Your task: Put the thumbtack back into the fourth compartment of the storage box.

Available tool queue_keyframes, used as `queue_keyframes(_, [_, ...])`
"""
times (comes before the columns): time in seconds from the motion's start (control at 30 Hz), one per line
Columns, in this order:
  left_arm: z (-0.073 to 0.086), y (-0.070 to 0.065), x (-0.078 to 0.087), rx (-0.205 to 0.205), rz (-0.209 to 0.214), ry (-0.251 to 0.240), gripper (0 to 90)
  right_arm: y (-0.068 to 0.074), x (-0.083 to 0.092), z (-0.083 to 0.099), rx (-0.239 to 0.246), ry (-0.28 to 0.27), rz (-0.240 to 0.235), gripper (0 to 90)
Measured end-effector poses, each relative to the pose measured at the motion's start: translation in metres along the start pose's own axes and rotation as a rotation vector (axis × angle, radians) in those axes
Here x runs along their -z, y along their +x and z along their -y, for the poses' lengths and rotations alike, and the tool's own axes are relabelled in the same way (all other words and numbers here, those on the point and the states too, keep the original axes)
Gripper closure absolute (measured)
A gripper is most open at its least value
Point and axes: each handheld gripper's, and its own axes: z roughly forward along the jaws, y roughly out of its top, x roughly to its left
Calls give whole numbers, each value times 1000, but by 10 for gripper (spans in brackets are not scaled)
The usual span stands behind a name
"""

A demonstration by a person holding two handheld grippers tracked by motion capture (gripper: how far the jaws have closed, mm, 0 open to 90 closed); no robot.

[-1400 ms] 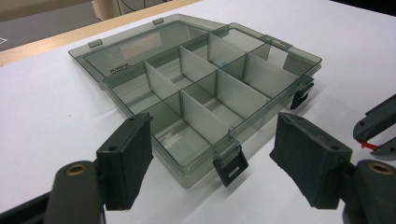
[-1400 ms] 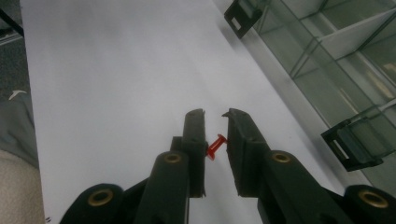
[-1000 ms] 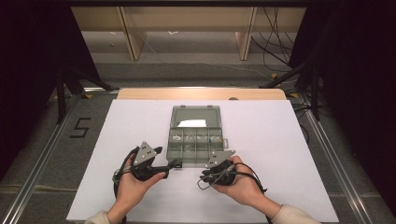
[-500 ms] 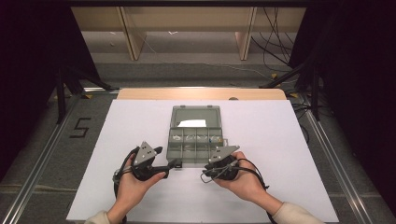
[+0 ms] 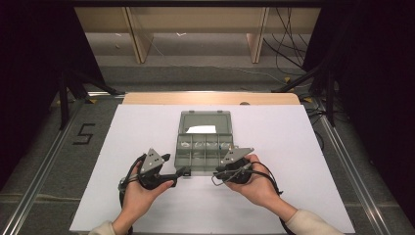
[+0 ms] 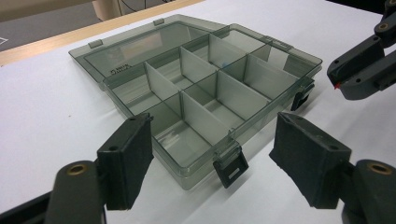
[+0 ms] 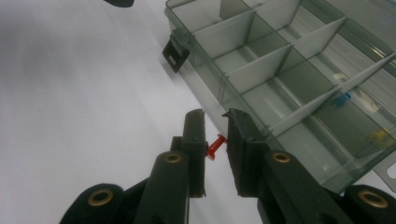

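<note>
Since the earlier frames the right gripper (image 5: 219,172) has shifted slightly toward the near right corner of the organiser box (image 5: 203,142), while the left gripper (image 5: 183,172) has kept its place at the near left corner.

High view: the organiser box, of smoky clear plastic, lies open at the middle of the white counter (image 5: 303,161), its lid (image 5: 204,121) folded flat on the far side. A white slip (image 5: 202,129) lies on the lid.

The two hands enter from the near edge. The left hand (image 5: 142,188) carries its gripper level, pointing right toward the box. The right hand (image 5: 254,183) carries its gripper pointing left toward the box.

Left gripper view: the fingers (image 6: 126,161) stand released and wide apart, with nothing between them. Beyond them lie the box's near corner and a black latch (image 6: 232,167) on its front wall. The compartments nearest this gripper look bare.

Right gripper view: the fingers (image 7: 196,147) are clenched on a red push pin (image 7: 214,146), its head against the left finger and its tip toward the right one. The pin is held just outside the box's near wall, above the counter. Farther along the box, small blue (image 7: 344,97), white (image 7: 369,103) and yellow (image 7: 379,136) items lie in its compartments. A second black latch (image 7: 175,53) hangs from the front wall.
</note>
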Motion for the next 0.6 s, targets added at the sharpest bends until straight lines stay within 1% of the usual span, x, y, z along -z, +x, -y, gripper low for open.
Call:
queue_keyframes(0.03, [0, 0, 0, -2, 0, 2, 280, 0, -1, 0, -7, -13, 6, 784])
queue_keyframes(0.07, [0, 0, 0, -1, 0, 1, 280, -1, 0, 0, -8, -6, 11, 784])
queue_keyframes(0.1, [0, 0, 0, -1, -1, 0, 281, -3, 1, -1, -8, -7, -2, 784])
queue_keyframes(0.13, [0, 0, 0, 0, -1, -1, 281, -3, 0, 0, -5, -24, 15, 784])
queue_keyframes(0.17, [0, 0, 0, -2, -1, -1, 281, -5, 1, -1, -11, -9, 5, 783])
queue_keyframes(0.2, [0, 0, 0, -4, -1, -2, 281, -5, 0, -1, -16, -24, 18, 784])
queue_keyframes(0.23, [0, 0, 0, -4, -1, -1, 281, -6, 2, -2, -18, -12, 13, 784])
queue_keyframes(0.27, [0, -1, 0, 9, -2, 1, 281, -7, 1, -2, -18, -19, 9, 784])
queue_keyframes(0.3, [0, -1, 0, 10, -3, 3, 281, -8, 1, -2, -18, -28, 26, 784])
queue_keyframes(0.33, [0, -1, 0, 12, -3, 2, 281, -8, 2, -2, -27, -15, 17, 784])
queue_keyframes(0.37, [0, -1, 0, 13, -3, 1, 281, -9, 1, -2, -20, -36, 28, 784])
queue_keyframes(0.4, [0, 0, 0, -5, -2, 0, 281, -10, 2, -2, -28, -25, 18, 784])
queue_keyframes(0.43, [0, 0, 0, -4, -2, 1, 281, -11, 3, -3, -31, -23, 22, 784])
queue_keyframes(0.47, [0, -1, 0, 8, -3, 3, 281, -11, 2, -2, -26, -38, 30, 784])
queue_keyframes(0.5, [0, 0, -1, -2, 3, 1, 281, -13, 4, -3, -30, -25, 25, 784])
queue_keyframes(0.53, [0, -1, -1, 11, 0, 3, 281, -14, 4, -3, -30, -28, 27, 784])
queue_keyframes(0.57, [0, -1, -1, 12, 1, 2, 281, -15, 5, -4, -30, -31, 26, 784])
queue_keyframes(0.6, [0, -1, -1, 14, -1, 1, 281, -15, 5, -4, -47, -36, 33, 784])
